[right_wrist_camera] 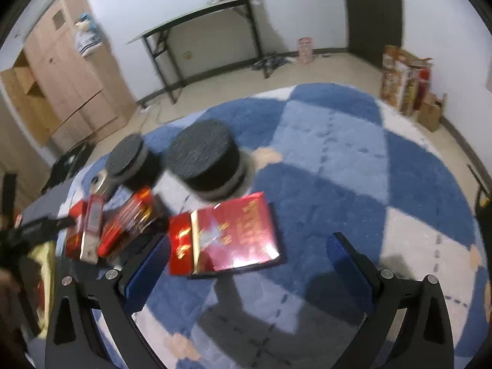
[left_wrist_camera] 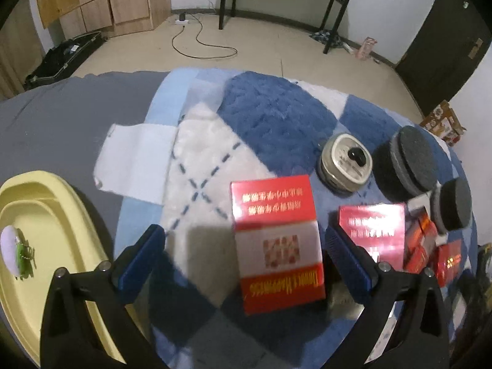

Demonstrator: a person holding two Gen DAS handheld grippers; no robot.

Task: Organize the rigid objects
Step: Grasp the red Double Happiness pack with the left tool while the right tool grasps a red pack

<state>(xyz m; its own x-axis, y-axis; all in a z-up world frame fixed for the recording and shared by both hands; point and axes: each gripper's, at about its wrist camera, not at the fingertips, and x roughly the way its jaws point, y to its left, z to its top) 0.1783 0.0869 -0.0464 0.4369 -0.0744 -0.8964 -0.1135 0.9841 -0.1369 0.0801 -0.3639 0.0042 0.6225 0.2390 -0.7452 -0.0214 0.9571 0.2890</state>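
Note:
In the left wrist view a red and white box (left_wrist_camera: 276, 246) lies flat on the blue and white rug (left_wrist_camera: 270, 123), between the fingers of my left gripper (left_wrist_camera: 246, 258), which stands open and clear of it. A second red box (left_wrist_camera: 373, 230), smaller red packs (left_wrist_camera: 421, 246), a round tin (left_wrist_camera: 346, 164) and two dark round pucks (left_wrist_camera: 412, 163) lie to its right. In the right wrist view my right gripper (right_wrist_camera: 249, 264) is open just short of a shiny red box (right_wrist_camera: 227, 236). The pucks (right_wrist_camera: 206, 163) and red packs (right_wrist_camera: 129, 224) sit beyond and left of it.
A yellow tray (left_wrist_camera: 61, 215) holding a small white and green item (left_wrist_camera: 15, 252) rests on grey cloth at the left. A white paper sheet (left_wrist_camera: 135, 160) lies beside the rug. A black table (right_wrist_camera: 209, 15), a wooden cabinet (right_wrist_camera: 67, 70) and cartons (right_wrist_camera: 406, 77) stand around the room.

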